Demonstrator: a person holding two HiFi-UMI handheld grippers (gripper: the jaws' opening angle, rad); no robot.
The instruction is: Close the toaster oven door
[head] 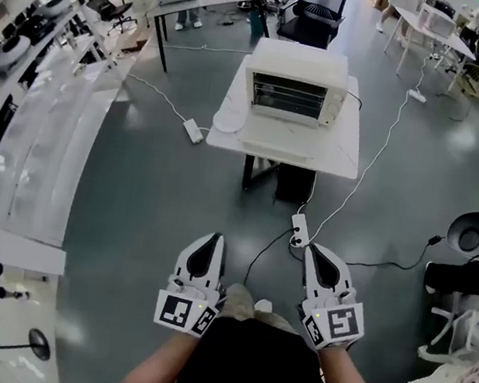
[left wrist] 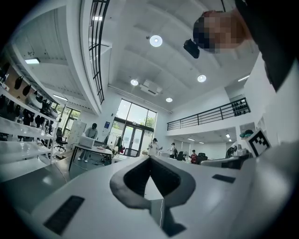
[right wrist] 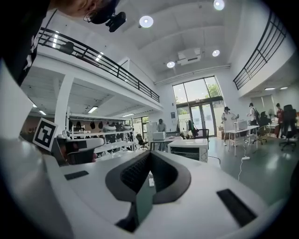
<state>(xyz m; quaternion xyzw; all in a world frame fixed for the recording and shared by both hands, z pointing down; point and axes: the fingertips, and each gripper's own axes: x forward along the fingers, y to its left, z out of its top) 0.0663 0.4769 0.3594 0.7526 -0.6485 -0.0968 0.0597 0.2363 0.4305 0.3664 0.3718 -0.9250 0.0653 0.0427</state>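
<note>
The white toaster oven (head: 296, 83) stands on a small white table (head: 343, 153) several steps ahead of me. Its door (head: 282, 135) hangs open, lowered flat in front of the rack. In the right gripper view the toaster oven (right wrist: 189, 150) shows small and far off beyond the jaws. My left gripper (head: 212, 238) and right gripper (head: 314, 250) are held low, close to my body, well short of the table. Both are shut with nothing between the jaws. The left gripper (left wrist: 150, 159) points up towards the hall, and the right gripper (right wrist: 149, 154) towards the oven.
A power strip (head: 300, 230) and its cables lie on the floor between me and the table. Another strip (head: 193, 130) lies left of the table. A round white plate (head: 229, 120) sits on the table's left corner. Shelves (head: 29, 110) run along the left, and a floor fan (head: 476, 232) stands at the right.
</note>
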